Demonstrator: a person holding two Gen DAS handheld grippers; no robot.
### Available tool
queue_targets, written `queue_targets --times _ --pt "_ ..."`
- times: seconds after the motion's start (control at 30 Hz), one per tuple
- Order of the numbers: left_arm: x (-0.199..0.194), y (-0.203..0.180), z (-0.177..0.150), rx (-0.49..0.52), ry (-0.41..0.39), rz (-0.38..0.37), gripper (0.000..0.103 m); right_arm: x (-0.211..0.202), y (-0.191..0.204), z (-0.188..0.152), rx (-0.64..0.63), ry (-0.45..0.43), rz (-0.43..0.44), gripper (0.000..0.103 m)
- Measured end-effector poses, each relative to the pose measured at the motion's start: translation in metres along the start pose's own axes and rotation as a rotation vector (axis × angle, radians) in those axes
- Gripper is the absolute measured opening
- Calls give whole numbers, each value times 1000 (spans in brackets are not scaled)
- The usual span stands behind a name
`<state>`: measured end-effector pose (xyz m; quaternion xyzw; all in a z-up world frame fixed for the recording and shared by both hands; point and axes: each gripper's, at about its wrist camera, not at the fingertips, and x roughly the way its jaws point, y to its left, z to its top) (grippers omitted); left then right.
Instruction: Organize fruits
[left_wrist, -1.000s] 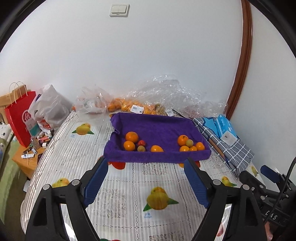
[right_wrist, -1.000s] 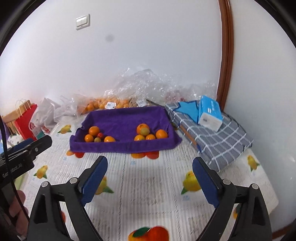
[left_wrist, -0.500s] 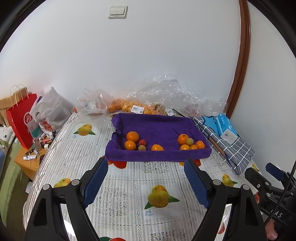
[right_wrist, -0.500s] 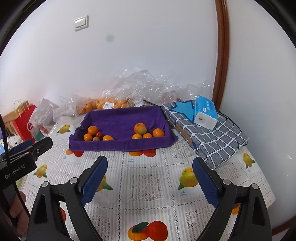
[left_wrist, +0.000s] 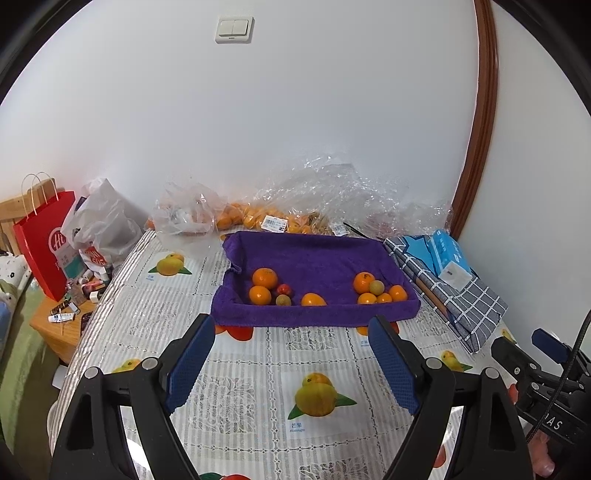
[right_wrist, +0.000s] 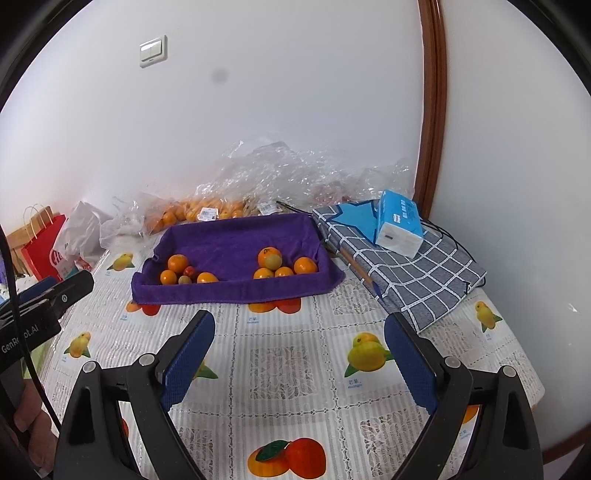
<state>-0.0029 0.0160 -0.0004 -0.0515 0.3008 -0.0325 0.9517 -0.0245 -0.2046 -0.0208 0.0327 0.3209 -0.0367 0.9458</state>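
Observation:
A purple cloth-lined tray (left_wrist: 314, 258) (right_wrist: 236, 240) sits at the back of the table. It holds a left group of oranges (left_wrist: 264, 277) (right_wrist: 178, 263) with a small red fruit (left_wrist: 283, 290) and a greenish one, and a right group of oranges (left_wrist: 364, 282) (right_wrist: 269, 257) with a green fruit (left_wrist: 376, 287). My left gripper (left_wrist: 291, 354) is open and empty, in front of the tray above the tablecloth. My right gripper (right_wrist: 299, 354) is open and empty, further back.
Clear plastic bags of oranges (left_wrist: 258, 219) (right_wrist: 199, 212) lie against the wall. A grey checked bag (right_wrist: 399, 266) with a blue tissue pack (right_wrist: 400, 223) lies right of the tray. A red paper bag (left_wrist: 40, 240) stands left of the table.
Both grippers have drawn back from the tray and risen a little; the tray looks smaller in both views. Both stay open and empty.

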Motion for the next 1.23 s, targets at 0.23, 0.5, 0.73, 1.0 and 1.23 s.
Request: queue_targets --times 0.23,0.5,0.73,1.0,1.23 --pt "2 -2 1 3 4 5 84 3 -1 1 3 9 -1 92" --pt "4 -2 0 5 7 5 85 5 2 -1 1 11 7 92" --pt "7 -1 -1 1 18 4 85 6 4 0 -3 22 9 92" --pt "6 -4 1 10 13 2 85 7 4 -1 -4 17 14 92" --pt "0 0 5 2 -4 15 85 5 4 0 -3 12 16 92"
